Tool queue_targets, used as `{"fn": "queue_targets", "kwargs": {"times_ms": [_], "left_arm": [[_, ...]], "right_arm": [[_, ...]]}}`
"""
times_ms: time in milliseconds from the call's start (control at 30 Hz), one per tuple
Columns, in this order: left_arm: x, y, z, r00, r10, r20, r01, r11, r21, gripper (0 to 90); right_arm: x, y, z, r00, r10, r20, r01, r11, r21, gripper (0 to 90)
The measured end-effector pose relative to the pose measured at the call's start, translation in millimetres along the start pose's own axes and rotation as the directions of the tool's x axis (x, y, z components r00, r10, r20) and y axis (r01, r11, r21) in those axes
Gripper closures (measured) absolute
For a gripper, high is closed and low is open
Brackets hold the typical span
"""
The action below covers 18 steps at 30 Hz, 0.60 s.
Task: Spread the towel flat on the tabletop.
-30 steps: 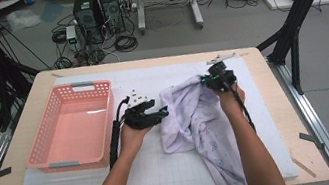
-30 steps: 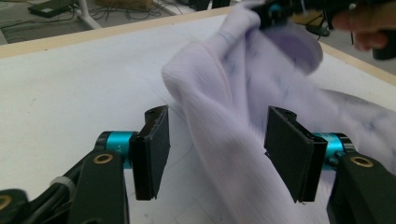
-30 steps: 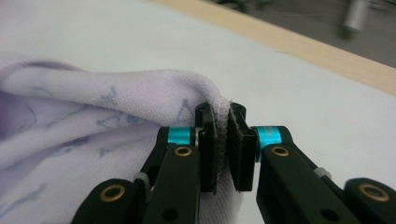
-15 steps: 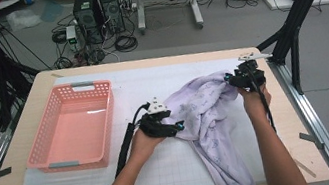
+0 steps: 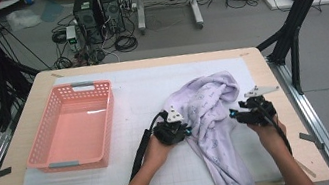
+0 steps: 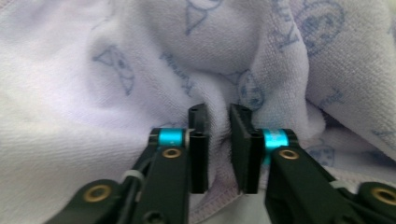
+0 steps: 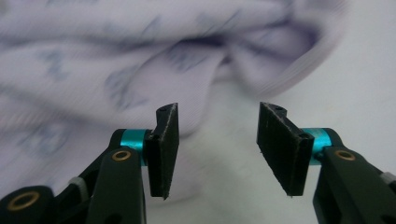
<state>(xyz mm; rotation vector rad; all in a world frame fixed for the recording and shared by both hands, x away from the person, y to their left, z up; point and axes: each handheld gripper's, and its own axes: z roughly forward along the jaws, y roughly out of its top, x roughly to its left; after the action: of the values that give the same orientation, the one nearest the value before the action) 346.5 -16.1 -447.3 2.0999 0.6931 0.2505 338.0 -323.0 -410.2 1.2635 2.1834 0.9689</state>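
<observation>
While the left gripper (image 6: 218,140) has just closed, pinching a fold of the lilac towel (image 5: 209,115) mid-table to anchor it, the right gripper (image 7: 217,140) has just been opening, nothing between its pads, likely seeking a fresh edge.

A crumpled lavender towel (image 5: 213,125) lay on the white mat (image 5: 142,91), right of the pink basket (image 5: 73,128). The left gripper (image 5: 184,130) met the towel's left edge; the right gripper (image 5: 237,114) hovered at its right edge.
</observation>
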Motion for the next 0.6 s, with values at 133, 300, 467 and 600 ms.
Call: {"fn": "queue_targets", "kwargs": {"times_ms": [133,300,467,600], "left_arm": [[22.5,-1.7,-20.4,0.9957,-0.093,-0.007,0.092,0.9927,-0.078,81.1],[40.9,-6.6,-38.2,0.9888,-0.133,-0.067,0.126,0.9871,-0.099,83.3],[56.2,-11.0,-52.1,0.9715,-0.164,-0.171,0.142,0.9812,-0.13,85.1],[66.9,-13.3,-52.7,0.9451,-0.204,-0.256,0.166,0.973,-0.16,85.4]], "right_arm": [[24.7,-22.5,5.6,0.9955,-0.008,-0.094,0.01,1.0,0.02,46.8],[46.7,-33.9,10.7,0.9839,-0.069,-0.165,0.076,0.996,0.038,75.5],[48.4,-39.8,-3.1,0.9698,-0.067,-0.234,0.086,0.994,0.073,81.9],[49.6,-58.1,-26.2,0.9642,-0.091,-0.249,0.114,0.99,0.081,82.0]]}}
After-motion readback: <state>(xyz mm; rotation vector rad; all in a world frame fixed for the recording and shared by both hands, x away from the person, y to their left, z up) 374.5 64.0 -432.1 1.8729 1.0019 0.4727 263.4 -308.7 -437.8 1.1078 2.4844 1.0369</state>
